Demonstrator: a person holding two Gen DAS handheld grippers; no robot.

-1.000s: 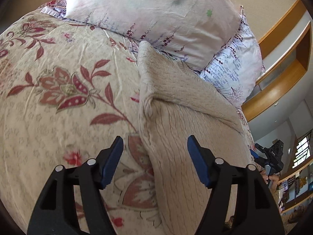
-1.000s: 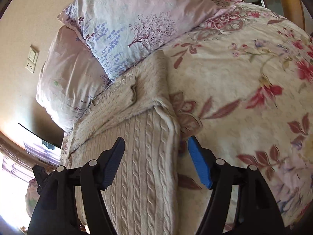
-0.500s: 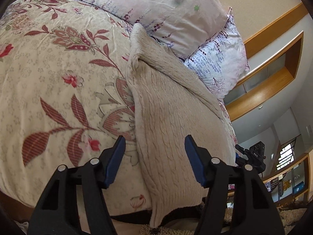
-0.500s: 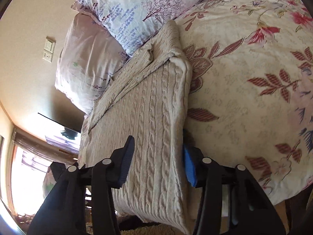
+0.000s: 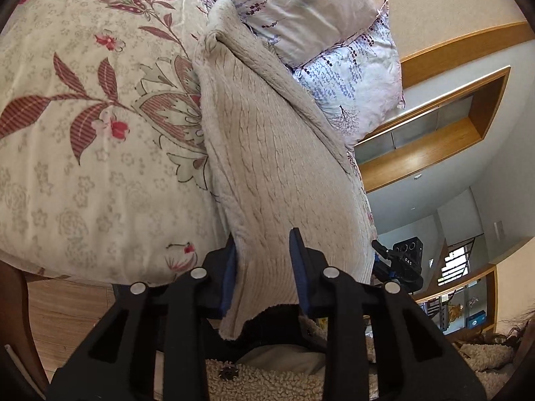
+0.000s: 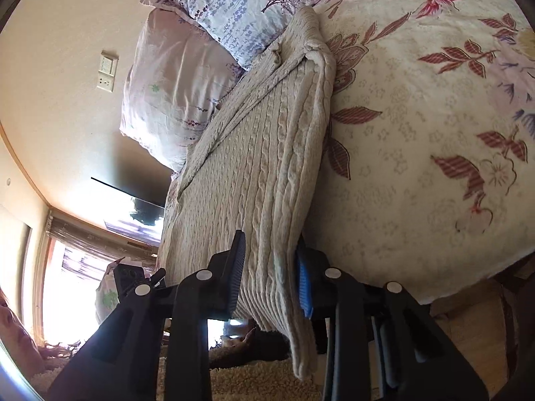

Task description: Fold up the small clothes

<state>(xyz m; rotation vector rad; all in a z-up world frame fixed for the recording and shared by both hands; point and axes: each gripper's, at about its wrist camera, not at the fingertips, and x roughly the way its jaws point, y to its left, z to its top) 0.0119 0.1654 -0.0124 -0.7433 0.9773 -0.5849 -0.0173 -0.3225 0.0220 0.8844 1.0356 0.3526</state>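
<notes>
A cream cable-knit sweater (image 5: 267,153) lies lengthwise on the floral bedspread (image 5: 83,153), its far end against the pillows (image 5: 301,6), sleeves apparently already folded in. The left gripper (image 5: 264,267) and right gripper (image 6: 271,267) each pinch a near hem corner hanging over the bed's edge. Judging by this, carrying the hem toward the collar remains to be done.
</notes>
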